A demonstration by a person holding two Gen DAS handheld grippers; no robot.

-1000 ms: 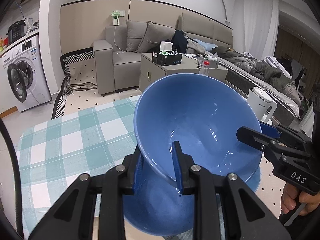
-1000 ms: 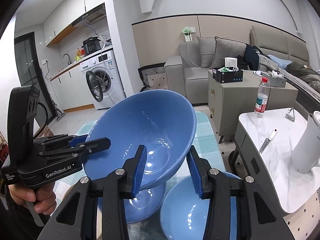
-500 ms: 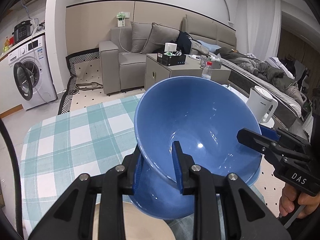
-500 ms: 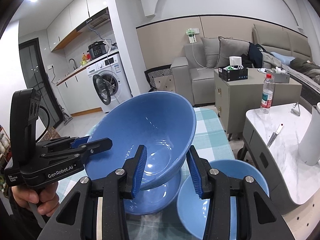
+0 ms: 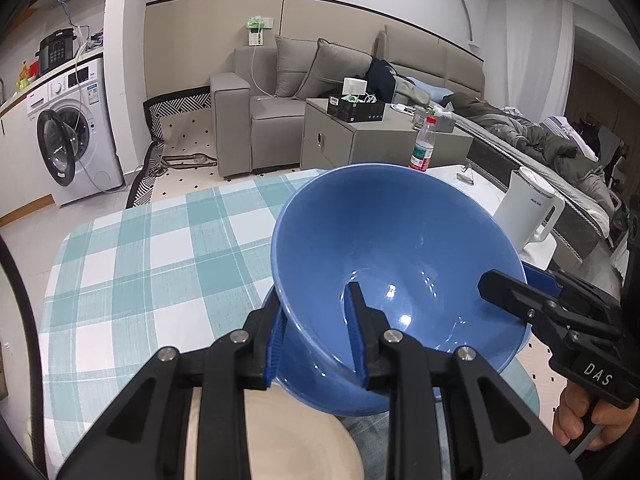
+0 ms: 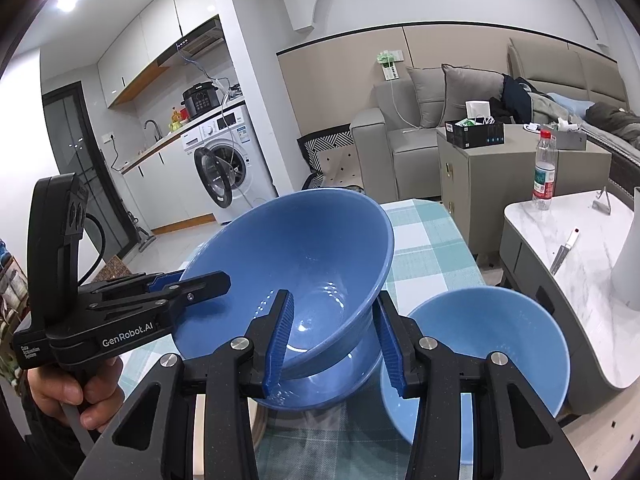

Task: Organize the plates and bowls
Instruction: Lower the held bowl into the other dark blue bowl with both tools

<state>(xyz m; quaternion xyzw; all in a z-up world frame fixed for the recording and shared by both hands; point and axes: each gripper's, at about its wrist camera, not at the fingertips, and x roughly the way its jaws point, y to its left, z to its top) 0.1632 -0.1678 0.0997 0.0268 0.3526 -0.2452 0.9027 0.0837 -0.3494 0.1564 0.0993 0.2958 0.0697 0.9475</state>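
A deep blue bowl (image 5: 400, 248) hangs tilted over the checked table, held from both sides. My left gripper (image 5: 316, 336) is shut on its near rim, one pad inside and one outside. My right gripper (image 6: 334, 336) is shut on the opposite rim; it shows at the right of the left wrist view (image 5: 516, 288). The left gripper (image 6: 192, 280) enters the right wrist view from the left. Right under the held bowl a second blue bowl (image 6: 320, 392) rests on the table. A lighter blue bowl (image 6: 500, 352) sits to its right. A cream plate (image 5: 288, 440) lies beneath my left fingers.
The checked tablecloth (image 5: 160, 260) stretches to the left and far side. A white kettle (image 5: 528, 212) and a water bottle (image 6: 544, 176) stand on a marble side table (image 6: 580, 248) to the right. A hand (image 6: 76, 396) grips the left tool.
Both grippers have sunk toward the table with the blue bowl still between them. The cream plate has come into the left wrist view and the lighter bowl shows more fully.
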